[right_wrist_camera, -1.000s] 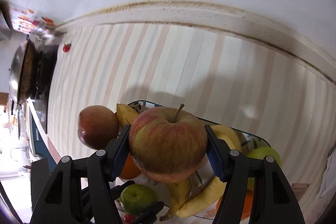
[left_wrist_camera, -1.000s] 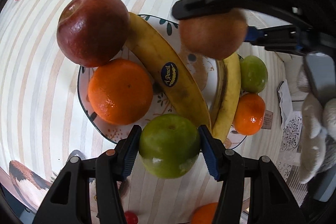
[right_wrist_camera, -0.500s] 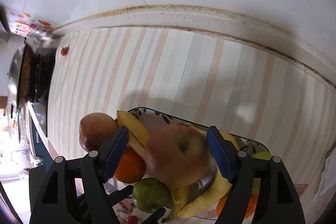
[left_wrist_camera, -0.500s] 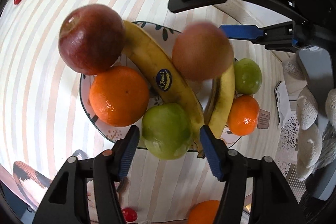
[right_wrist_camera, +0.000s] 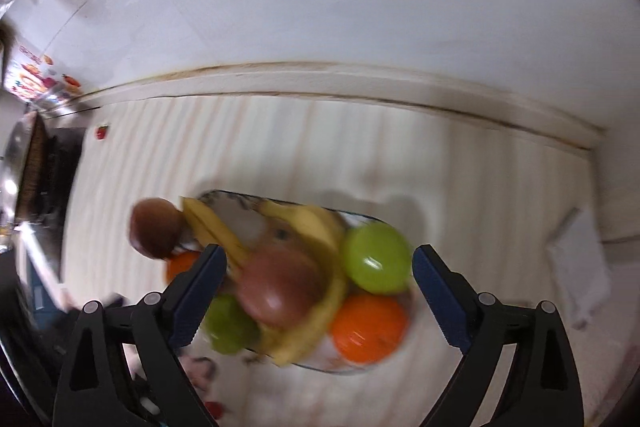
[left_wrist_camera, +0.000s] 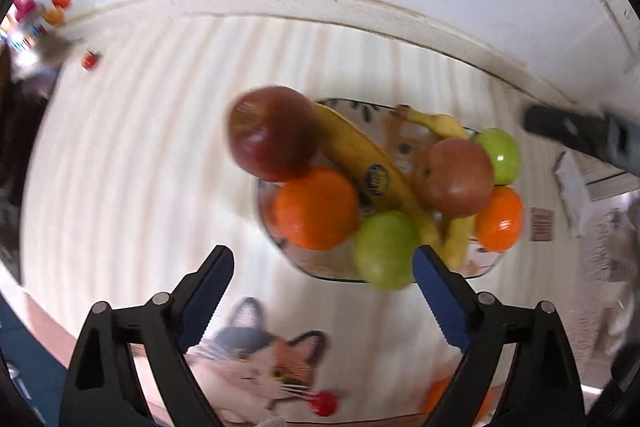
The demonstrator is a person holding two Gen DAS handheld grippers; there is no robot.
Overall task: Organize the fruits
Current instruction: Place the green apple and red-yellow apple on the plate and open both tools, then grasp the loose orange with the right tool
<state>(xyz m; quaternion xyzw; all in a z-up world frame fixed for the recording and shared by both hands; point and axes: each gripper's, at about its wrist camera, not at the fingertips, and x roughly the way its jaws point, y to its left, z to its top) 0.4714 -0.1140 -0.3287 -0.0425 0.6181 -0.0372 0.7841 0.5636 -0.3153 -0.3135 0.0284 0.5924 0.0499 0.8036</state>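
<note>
Fruit crowds a patterned plate (left_wrist_camera: 316, 269) on the striped table (left_wrist_camera: 132, 163) in the left wrist view. Against the plate's far-left rim sits a dark red apple (left_wrist_camera: 274, 133), and an orange (left_wrist_camera: 316, 213) lies just in front of it. A long banana (left_wrist_camera: 362, 163) with a blue sticker runs across the plate's middle, with a second banana (left_wrist_camera: 440, 125) curving along the far side. A paler red apple (left_wrist_camera: 454, 177) rests on the plate right of the long banana, beside a green apple (left_wrist_camera: 498, 157) and a second orange (left_wrist_camera: 500, 219) at the right rim. Another green apple (left_wrist_camera: 386, 249) sits at the plate's near rim. The left tongs (left_wrist_camera: 322, 301) have just been opening and stand wide apart with nothing between the pads; that near green apple lies just beyond the right pad.

In the right wrist view, blurred, the same plate (right_wrist_camera: 344, 367) lies below the right tongs (right_wrist_camera: 318, 295). These too have just been opening and stand wide apart, gripping nothing. The paler red apple (right_wrist_camera: 280, 287) lies free on the bananas (right_wrist_camera: 312, 223) at the plate's middle, beneath the gap.
</note>
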